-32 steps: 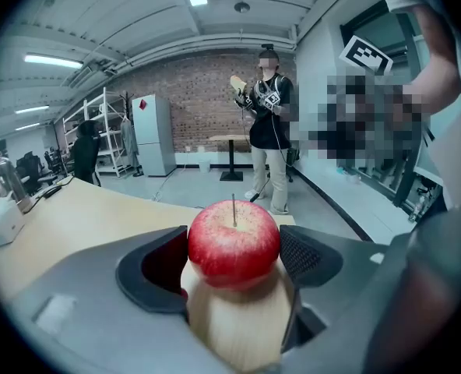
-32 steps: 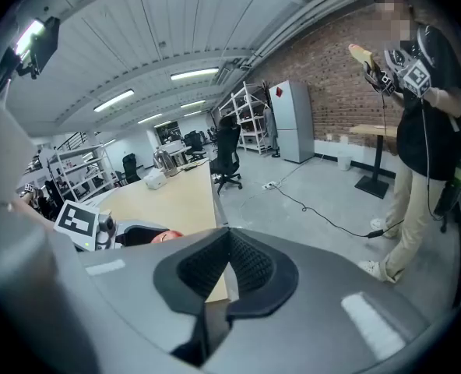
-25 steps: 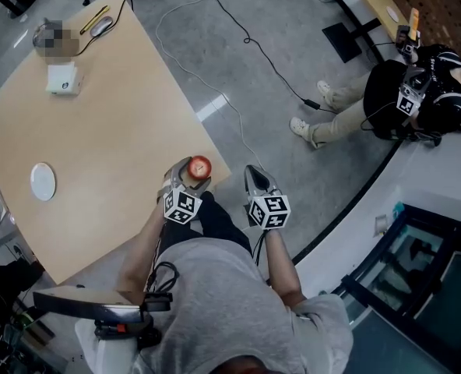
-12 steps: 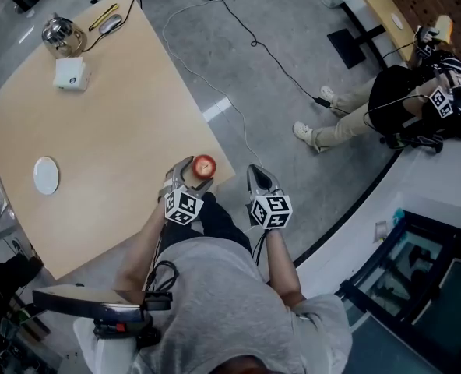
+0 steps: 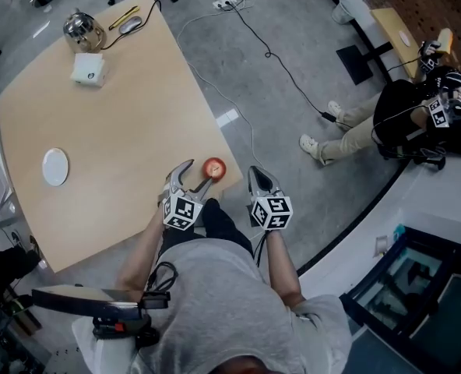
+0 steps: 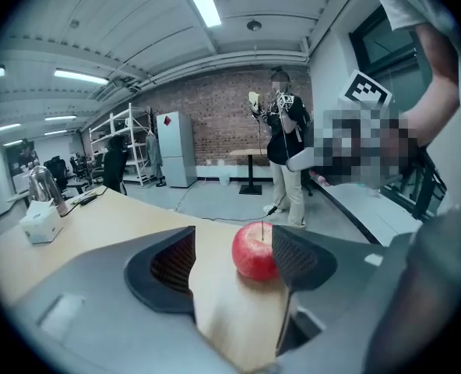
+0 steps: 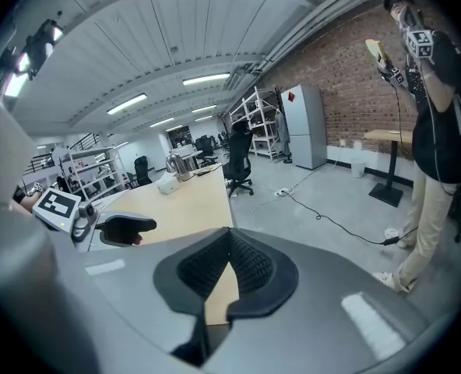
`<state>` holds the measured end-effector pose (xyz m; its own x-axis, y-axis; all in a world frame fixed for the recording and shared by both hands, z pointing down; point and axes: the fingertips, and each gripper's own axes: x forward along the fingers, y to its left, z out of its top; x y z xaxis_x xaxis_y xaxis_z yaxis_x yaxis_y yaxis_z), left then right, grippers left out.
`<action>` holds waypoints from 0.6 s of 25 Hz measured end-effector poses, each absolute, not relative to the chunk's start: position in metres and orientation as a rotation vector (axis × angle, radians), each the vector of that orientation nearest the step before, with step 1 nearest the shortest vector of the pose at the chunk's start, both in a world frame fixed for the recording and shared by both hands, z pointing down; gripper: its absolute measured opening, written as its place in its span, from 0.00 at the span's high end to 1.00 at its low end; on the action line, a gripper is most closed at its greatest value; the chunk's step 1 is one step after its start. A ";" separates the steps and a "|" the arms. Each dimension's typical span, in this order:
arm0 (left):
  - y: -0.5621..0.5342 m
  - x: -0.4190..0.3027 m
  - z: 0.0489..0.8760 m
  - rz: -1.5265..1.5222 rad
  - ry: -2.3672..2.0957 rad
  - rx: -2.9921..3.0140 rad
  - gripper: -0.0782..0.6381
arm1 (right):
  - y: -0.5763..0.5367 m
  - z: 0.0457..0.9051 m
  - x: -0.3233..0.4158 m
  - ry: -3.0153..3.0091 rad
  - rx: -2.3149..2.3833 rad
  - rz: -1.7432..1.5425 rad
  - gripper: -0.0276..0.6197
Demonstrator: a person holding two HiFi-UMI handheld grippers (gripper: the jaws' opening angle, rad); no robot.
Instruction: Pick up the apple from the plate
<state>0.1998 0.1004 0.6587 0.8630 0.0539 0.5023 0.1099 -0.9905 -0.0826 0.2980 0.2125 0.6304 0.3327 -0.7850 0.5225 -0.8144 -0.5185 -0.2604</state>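
- Although the task places it on a plate, the apple [image 5: 214, 167] rests on the bare wooden table [image 5: 114, 131], hard by the corner nearest the person; it sits stem up in the left gripper view.
- The white plate [image 5: 55, 166] lies well apart from the apple, off to its left in the head view; nothing is on it.
- The left gripper [image 5: 195, 176] is right at the apple with its tongs wide, though they have just been closing a little; the apple stands between the tips, against or just beside the right-hand jaw; the other jaw is well clear of it, so there is no squeeze on it.
- The right gripper [image 5: 255, 176] hangs just beside the apple, out past the table edge; its tongs are closed pad to pad with nothing in them.
- As a judgement, the apple is clear of the plate, so that much reads as done; it is neither gripped nor off the surface.
- What looks left, if a lift is still wanted: centre the wide tongs round the apple; close until both jaws bear on it; raise it.
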 end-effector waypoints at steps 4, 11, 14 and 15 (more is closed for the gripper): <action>0.086 0.189 0.649 -0.772 -0.059 -2.954 0.49 | 0.199 0.627 0.292 -1.553 2.508 0.928 0.95; 0.063 0.164 0.638 -0.766 0.072 -2.978 0.62 | 0.171 0.620 0.279 -1.635 2.464 0.885 0.95; 0.051 0.150 0.627 -0.746 0.160 -2.997 0.67 | 0.159 0.615 0.275 -1.674 2.440 0.860 0.95; 0.047 0.145 0.623 -0.737 0.193 -3.001 0.68 | 0.156 0.614 0.274 -1.686 2.433 0.853 0.95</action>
